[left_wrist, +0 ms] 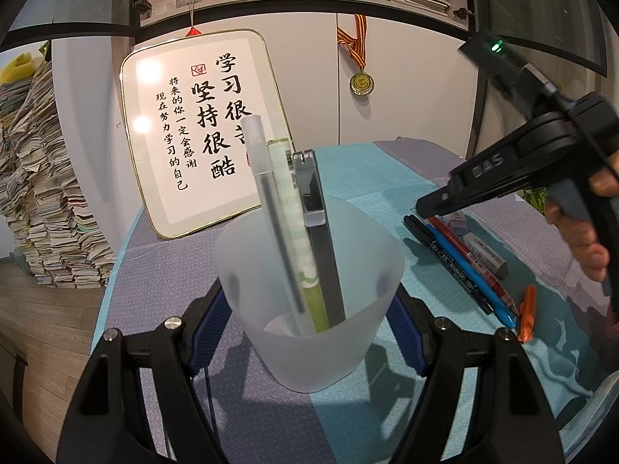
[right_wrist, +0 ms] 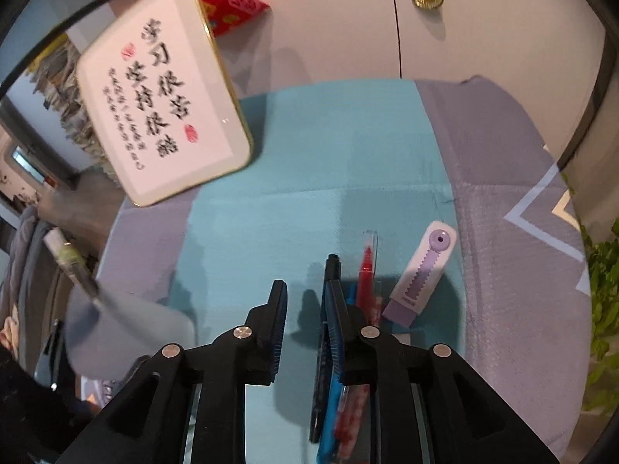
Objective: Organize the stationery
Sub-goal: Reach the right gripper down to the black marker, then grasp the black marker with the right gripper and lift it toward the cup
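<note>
My left gripper (left_wrist: 309,332) is shut on a frosted translucent pen cup (left_wrist: 309,301) and holds it upright on the table. In the cup stand a clear pen (left_wrist: 267,201), a green-white pen (left_wrist: 294,224) and a black ruler with a clear clip (left_wrist: 317,208). My right gripper (right_wrist: 305,301) is open and empty, just above the left side of a row of pens. A black marker (right_wrist: 332,266), a blue pen (left_wrist: 468,270) and a red pen (right_wrist: 365,270) lie side by side there. The cup shows blurred at the left in the right wrist view (right_wrist: 123,332).
A purple-white correction tape (right_wrist: 421,270) lies right of the pens. A white eraser (left_wrist: 487,255) and an orange pen (left_wrist: 527,313) lie nearby. A framed calligraphy board (left_wrist: 193,131) leans on the cabinet behind the table (left_wrist: 367,170). A medal (left_wrist: 362,83) hangs on the cabinet. Stacked papers stand at the left.
</note>
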Demonstrator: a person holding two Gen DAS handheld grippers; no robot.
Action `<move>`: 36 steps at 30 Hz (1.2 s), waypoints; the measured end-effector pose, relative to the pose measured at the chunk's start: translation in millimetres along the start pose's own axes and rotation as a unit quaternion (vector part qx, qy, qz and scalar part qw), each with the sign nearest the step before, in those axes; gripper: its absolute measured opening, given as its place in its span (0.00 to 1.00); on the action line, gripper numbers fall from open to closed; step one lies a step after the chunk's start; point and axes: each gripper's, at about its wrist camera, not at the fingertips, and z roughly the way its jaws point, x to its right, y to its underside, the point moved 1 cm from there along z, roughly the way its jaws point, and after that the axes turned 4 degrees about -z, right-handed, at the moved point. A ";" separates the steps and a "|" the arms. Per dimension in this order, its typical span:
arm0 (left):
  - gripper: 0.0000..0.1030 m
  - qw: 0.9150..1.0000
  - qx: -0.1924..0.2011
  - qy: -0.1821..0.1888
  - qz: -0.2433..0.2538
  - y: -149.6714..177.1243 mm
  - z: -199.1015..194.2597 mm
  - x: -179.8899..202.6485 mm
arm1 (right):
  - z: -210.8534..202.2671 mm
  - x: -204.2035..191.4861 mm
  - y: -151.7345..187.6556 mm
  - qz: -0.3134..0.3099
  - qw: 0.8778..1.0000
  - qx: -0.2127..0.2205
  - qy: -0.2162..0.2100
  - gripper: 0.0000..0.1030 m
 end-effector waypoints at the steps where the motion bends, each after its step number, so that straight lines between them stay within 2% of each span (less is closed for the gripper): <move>1: 0.72 1.000 0.000 0.000 0.000 0.0 0.0 0.0 | 4.7 1.8 -1.3 0.001 1.000 -0.005 0.001 0.19; 14: 0.72 1.000 0.000 0.000 0.000 0.0 0.1 0.0 | 32.5 6.8 -10.7 -0.003 0.999 -0.032 0.025 0.19; 17: 0.72 1.000 0.000 0.000 0.000 0.2 -0.2 0.0 | 36.4 1.9 -8.6 -0.024 0.999 -0.028 0.038 0.19; 19: 0.72 1.000 0.000 0.000 0.000 0.3 -0.7 0.2 | 36.0 -1.4 -7.0 -0.031 0.998 -0.028 0.043 0.12; 20: 0.72 1.000 0.000 0.000 0.000 0.3 -0.8 0.1 | 33.7 -2.7 -6.0 -0.029 0.999 -0.026 0.036 0.12; 27: 0.72 1.000 0.000 0.000 0.000 0.4 -0.9 0.1 | -16.1 -14.4 -5.3 -0.027 0.999 0.036 0.003 0.12; 36: 0.72 1.000 0.000 0.000 0.000 0.3 -0.5 0.3 | -88.9 -41.6 4.6 -0.054 0.991 0.121 -0.017 0.11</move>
